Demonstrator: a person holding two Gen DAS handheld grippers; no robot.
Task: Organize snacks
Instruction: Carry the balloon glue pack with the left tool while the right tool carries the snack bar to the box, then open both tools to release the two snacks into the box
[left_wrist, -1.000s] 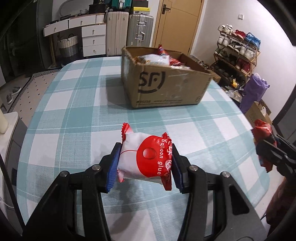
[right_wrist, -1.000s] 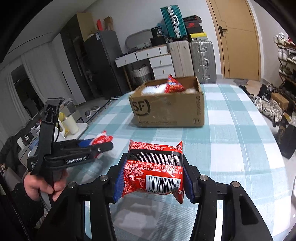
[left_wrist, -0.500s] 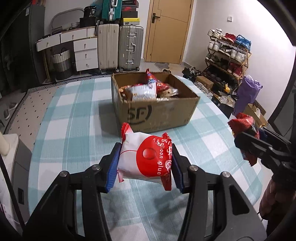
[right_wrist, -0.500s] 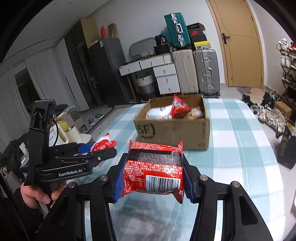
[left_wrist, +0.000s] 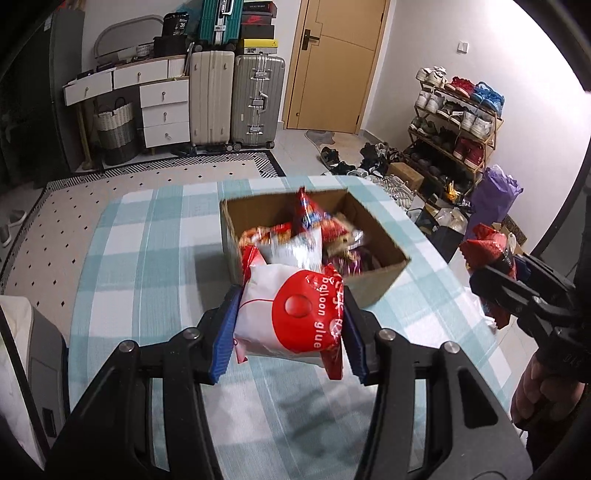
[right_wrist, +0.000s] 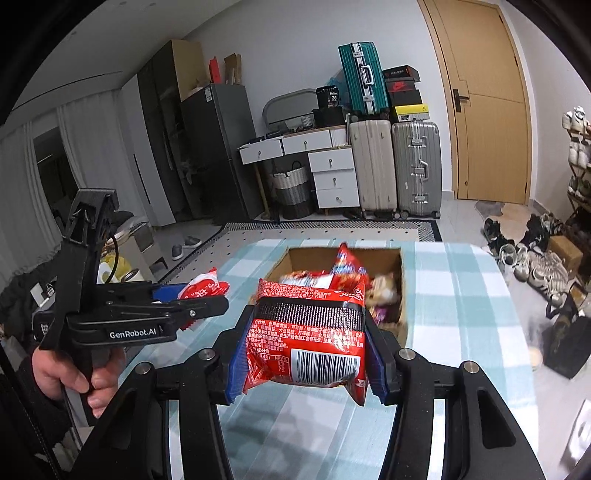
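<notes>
Left wrist: box (left_wrist: 376, 284) nearer, below.

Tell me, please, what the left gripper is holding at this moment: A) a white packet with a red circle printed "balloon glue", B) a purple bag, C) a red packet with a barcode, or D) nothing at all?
A: the left gripper has its blue pads pressed on both sides of the white "balloon glue" packet, near the cardboard box of snacks.
</notes>
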